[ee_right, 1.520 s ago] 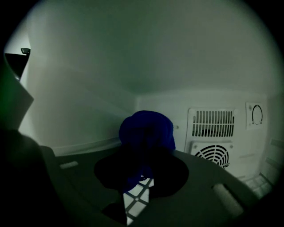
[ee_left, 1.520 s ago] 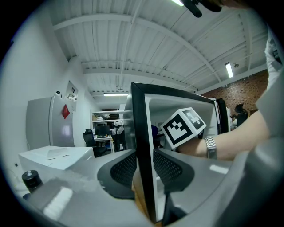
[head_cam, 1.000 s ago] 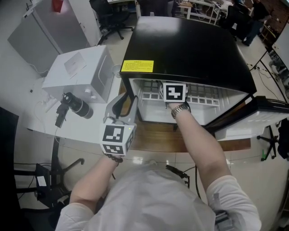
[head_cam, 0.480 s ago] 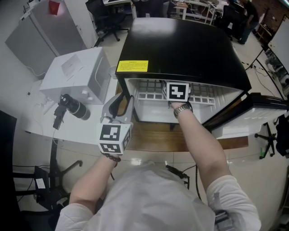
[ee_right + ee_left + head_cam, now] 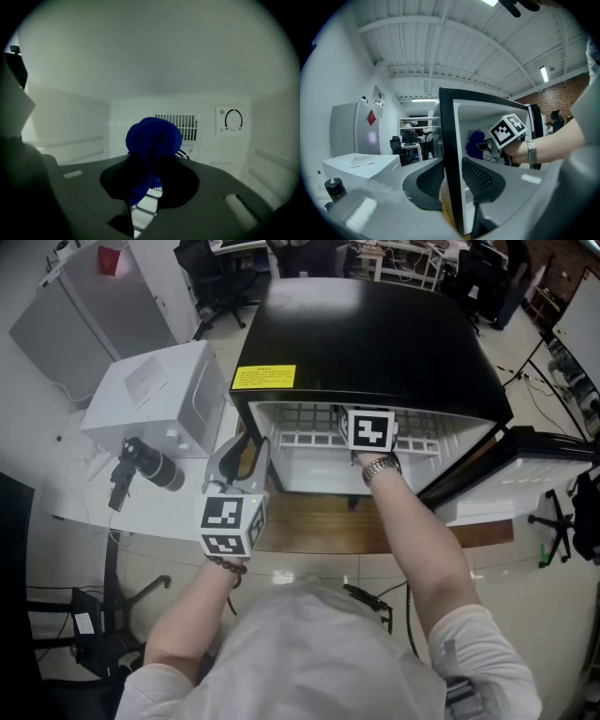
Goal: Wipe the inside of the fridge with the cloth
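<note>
A black mini fridge (image 5: 375,324) stands open with a white interior and a wire shelf (image 5: 309,439). My left gripper (image 5: 248,448) straddles the front edge of the fridge's left wall (image 5: 447,140), and its pads are shut on that edge. The right gripper (image 5: 152,164) reaches inside the fridge, only its marker cube (image 5: 368,429) showing from above. It is shut on a bunched blue cloth (image 5: 153,136), which sits in front of the white back wall below the vent grille (image 5: 180,123). The cloth (image 5: 476,143) also shows past the wall in the left gripper view.
A thermostat dial (image 5: 233,120) sits on the back wall at right. The fridge door (image 5: 534,470) hangs open to the right. A white box (image 5: 159,395) and a black cylinder (image 5: 155,460) lie on the white table to the left. The fridge rests on a wooden board (image 5: 328,521).
Inside the fridge, the right gripper and its cloth have slid a little to the right. The left gripper keeps its hold on the wall edge.
</note>
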Motion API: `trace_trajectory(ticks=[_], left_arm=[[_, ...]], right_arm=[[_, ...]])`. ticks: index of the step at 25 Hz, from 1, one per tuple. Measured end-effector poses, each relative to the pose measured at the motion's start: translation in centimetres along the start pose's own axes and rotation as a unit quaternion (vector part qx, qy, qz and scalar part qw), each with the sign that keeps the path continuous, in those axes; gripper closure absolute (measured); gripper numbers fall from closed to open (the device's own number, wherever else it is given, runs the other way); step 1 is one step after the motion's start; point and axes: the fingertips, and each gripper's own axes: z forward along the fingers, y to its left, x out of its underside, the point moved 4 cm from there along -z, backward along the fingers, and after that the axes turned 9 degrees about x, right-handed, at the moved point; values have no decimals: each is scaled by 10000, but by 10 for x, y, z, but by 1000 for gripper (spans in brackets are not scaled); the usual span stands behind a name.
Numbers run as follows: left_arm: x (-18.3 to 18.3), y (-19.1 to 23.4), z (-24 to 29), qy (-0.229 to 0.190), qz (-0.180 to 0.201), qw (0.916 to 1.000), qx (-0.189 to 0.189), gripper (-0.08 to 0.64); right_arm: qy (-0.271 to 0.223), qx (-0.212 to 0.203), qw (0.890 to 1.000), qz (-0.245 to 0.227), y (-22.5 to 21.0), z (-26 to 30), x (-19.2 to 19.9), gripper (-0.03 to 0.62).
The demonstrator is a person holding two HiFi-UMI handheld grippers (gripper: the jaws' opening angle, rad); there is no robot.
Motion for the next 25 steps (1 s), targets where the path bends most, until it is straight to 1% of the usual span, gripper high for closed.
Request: trace_trajectory(ticks=[18,25], left_arm=[[-1,-1,0,5,-44,9999,-167,449],[-4,-8,3,42,-39,9997,-251,449]], right_arm=[[35,379,9992,134,-53,-12,5,494],[106,556,9982,216,-86,-18,10,494]])
